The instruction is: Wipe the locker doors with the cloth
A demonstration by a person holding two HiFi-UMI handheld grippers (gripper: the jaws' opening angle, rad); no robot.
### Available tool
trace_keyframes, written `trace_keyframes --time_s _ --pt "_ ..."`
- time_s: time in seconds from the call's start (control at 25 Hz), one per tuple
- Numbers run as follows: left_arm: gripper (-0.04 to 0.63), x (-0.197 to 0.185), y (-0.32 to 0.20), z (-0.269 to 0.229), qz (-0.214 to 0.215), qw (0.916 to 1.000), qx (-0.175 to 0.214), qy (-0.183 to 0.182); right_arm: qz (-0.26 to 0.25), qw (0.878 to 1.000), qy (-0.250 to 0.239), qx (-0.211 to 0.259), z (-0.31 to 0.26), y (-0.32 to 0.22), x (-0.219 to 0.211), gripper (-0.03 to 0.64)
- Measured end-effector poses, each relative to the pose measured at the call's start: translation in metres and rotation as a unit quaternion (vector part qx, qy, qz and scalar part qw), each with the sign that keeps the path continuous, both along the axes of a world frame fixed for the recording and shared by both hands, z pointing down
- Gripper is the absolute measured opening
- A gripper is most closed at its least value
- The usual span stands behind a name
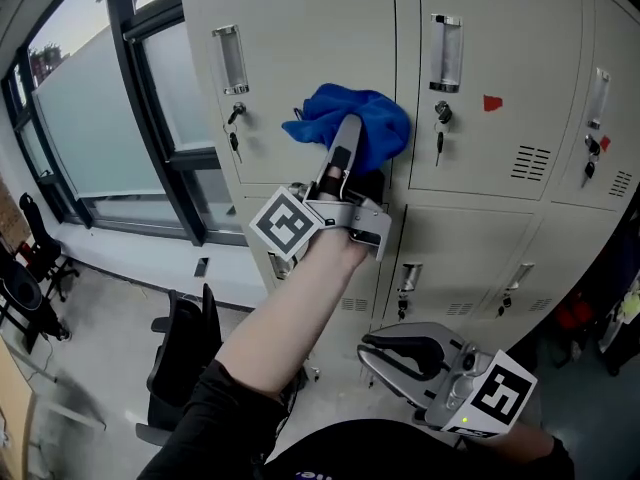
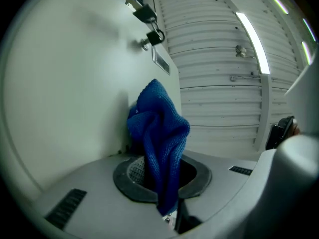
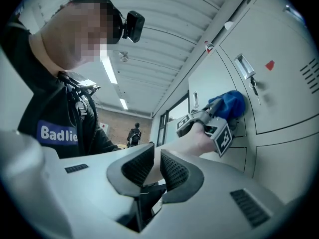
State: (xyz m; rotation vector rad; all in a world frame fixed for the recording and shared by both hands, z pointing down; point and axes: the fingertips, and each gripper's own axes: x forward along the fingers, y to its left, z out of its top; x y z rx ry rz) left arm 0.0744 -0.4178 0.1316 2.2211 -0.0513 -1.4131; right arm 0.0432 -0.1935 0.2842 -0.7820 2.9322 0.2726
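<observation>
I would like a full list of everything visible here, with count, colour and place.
locker doors: several, pale grey, filling the wall ahead
keys: several, dark, hanging in door locks
sticker: at least one, red, middle upper door
window: one, dark frame, left
chair: at least one, black, floor at left
cloth: one, blue, against a door
left tongs: one, grey, shut on the cloth
right tongs: one, grey, low, jaws nearly together, empty

Head view looks steeply down the lockers (image 1: 310, 58), which fill 12 o'clock. Left gripper view sits hard against a door (image 2: 60, 83), facing up it. Right gripper view looks up from low at 5 o'clock. Head and right views share cloth (image 1: 355, 123) and left tool (image 1: 345, 153).
</observation>
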Motion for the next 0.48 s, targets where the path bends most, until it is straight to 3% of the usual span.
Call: trace_keyframes --time_s 0.24,0.48 --pt "0.054 -0.002 -0.005 0.057 0.008 0.9990 -0.044 -0.007 0.010 1.000 0.000 -0.025 0.014 -0.004 -0.010 0.040" --pt "0.055 0.002 -0.006 0.086 0.011 0.9980 -0.059 -0.021 0.018 0.999 0.000 -0.031 0.018 -0.006 -0.016 0.040"
